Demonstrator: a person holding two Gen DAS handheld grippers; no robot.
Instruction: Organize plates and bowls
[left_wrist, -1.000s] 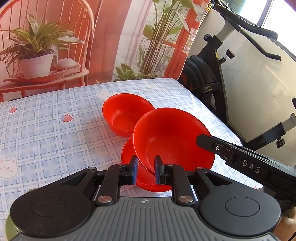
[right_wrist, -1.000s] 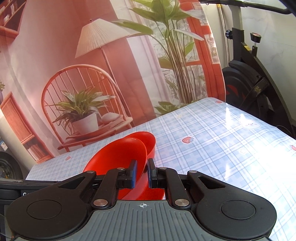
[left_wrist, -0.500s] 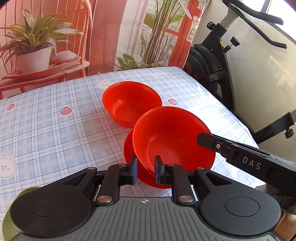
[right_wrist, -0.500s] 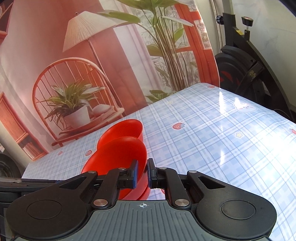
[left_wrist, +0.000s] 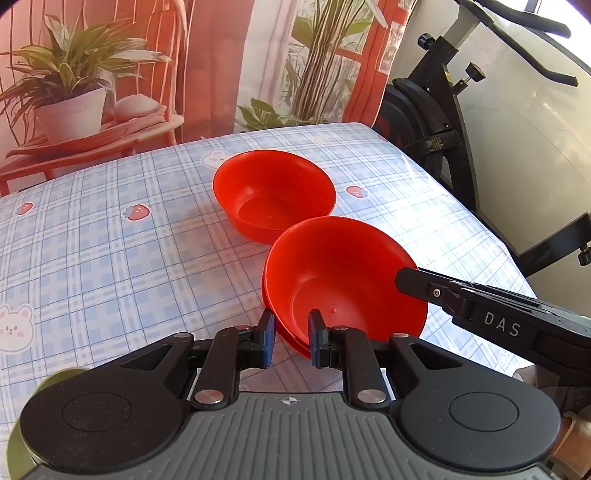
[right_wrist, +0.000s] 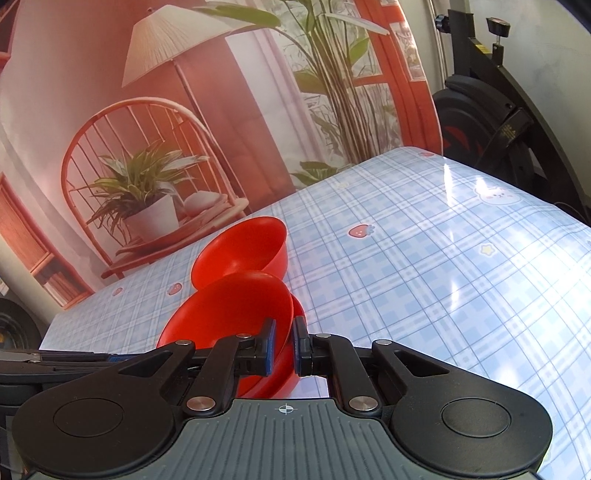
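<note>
Left gripper (left_wrist: 290, 339) sits low in its own view with its jaws drawn in on the near edge of a red plate (left_wrist: 266, 297), the red rim filling the narrow gap from one blue pad to the other. The right gripper (right_wrist: 283, 345) is clenched tighter, its pads pinching the near rim of a red bowl (left_wrist: 343, 273); in the left wrist view one of its black fingers reaches in from the right and lies against that bowl's rim. Behind everything hangs a large printed backdrop (left_wrist: 214, 66) showing a red chair, a potted plant, a lamp and tall green stems. A black exercise bike (left_wrist: 436, 122) stands to the right of it, past the table's far corner. The table (left_wrist: 110, 258) fills the middle of both views, covered in a glossy blue plaid cloth printed with strawberries, bears and rabbits. On that cloth, further from the grippers, a second red bowl (left_wrist: 273, 192) stands upright and empty, its near rim just beside the far rim of the held bowl; whether the two touch cannot be told. The held bowl is tilted, its opening turned towards the left gripper, and it sits over the plate, hiding nearly all of it. Only a thin crescent of the plate shows along the bowl's left and near edges.
</note>
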